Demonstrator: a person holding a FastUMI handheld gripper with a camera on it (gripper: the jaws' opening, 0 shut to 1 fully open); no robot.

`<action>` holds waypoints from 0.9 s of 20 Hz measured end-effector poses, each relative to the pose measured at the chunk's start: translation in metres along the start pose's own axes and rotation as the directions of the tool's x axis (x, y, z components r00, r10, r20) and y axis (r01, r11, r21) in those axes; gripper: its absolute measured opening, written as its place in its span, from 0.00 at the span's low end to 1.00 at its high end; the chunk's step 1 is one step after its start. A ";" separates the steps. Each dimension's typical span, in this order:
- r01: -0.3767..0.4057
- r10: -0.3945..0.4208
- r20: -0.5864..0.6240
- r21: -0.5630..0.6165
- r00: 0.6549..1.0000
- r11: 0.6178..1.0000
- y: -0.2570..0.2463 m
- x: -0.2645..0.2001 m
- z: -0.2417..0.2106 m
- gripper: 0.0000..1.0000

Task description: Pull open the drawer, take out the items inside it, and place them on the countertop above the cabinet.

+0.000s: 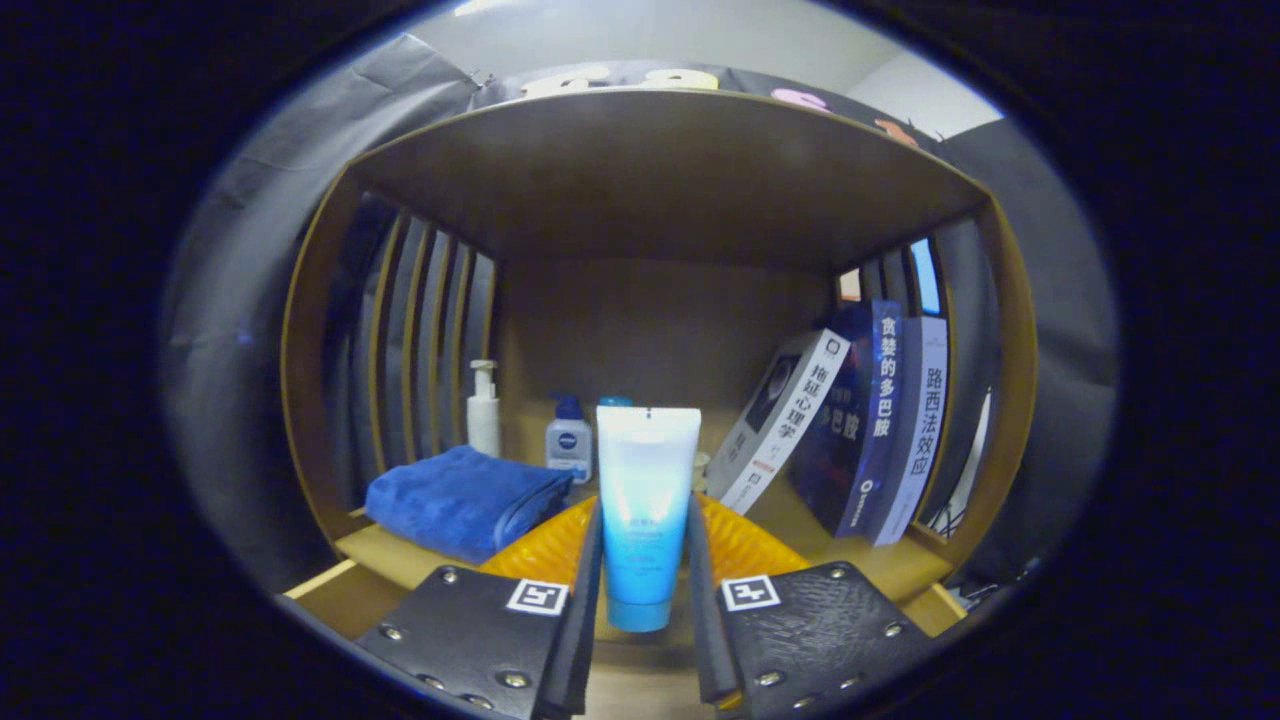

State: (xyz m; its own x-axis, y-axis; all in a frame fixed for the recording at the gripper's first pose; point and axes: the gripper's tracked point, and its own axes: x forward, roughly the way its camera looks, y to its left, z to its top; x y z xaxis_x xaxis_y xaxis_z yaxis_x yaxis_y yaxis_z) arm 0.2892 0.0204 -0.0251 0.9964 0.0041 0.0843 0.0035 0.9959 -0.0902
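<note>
Two fingers of the hand-held gripper [645, 590] clamp a tube [646, 510] between them, its long axis upright, cap end down, held just above the counter [880, 560]. Beyond it stand a folded blue towel [465, 500], two bottles and leaning books [860, 430].

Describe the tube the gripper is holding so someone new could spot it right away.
Inside the wooden shelf unit, the gripper is shut on the tube, held upright, cap down. Unlike the smaller pump bottles behind, it is white fading to blue.
</note>
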 end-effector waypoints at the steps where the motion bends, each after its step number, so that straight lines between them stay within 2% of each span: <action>1: 0.012 -0.012 -0.004 0.000 1.000 1.000 -0.003 0.006 -0.003 0.42; 8: 0.046 -0.043 -0.167 0.014 0.985 0.999 -0.006 0.036 -0.054 0.44; 17: 0.067 -0.061 -0.193 0.025 0.979 0.997 -0.012 0.041 -0.063 0.49; 18: 0.065 -0.058 -0.196 0.028 0.979 0.998 -0.012 0.040 -0.062 0.58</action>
State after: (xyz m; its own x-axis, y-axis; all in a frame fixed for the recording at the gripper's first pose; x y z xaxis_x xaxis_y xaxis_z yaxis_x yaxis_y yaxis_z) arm 0.3341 0.0026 -0.0823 0.9917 -0.0712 -0.1069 0.0654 0.9963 -0.0565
